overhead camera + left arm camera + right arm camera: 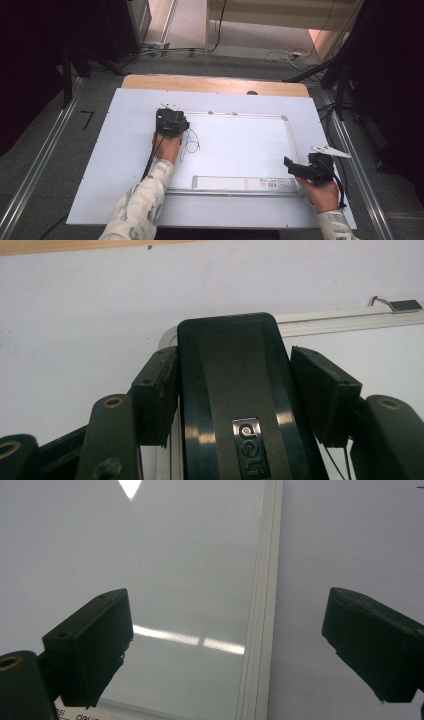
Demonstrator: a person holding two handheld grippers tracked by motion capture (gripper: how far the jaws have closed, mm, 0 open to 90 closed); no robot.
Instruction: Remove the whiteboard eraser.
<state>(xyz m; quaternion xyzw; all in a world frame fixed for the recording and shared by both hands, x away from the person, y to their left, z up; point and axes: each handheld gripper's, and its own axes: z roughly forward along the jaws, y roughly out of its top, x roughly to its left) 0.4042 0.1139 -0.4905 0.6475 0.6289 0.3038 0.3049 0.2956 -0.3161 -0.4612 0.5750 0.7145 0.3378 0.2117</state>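
Two grippers over a glossy, aluminium-framed whiteboard (240,145).
Left gripper (245,390) pinches a smooth black eraser (235,390); right gripper (227,645) gapes wide, straddling the frame edge.

Lab, metal floor rails (30,175), loose cables (280,54)
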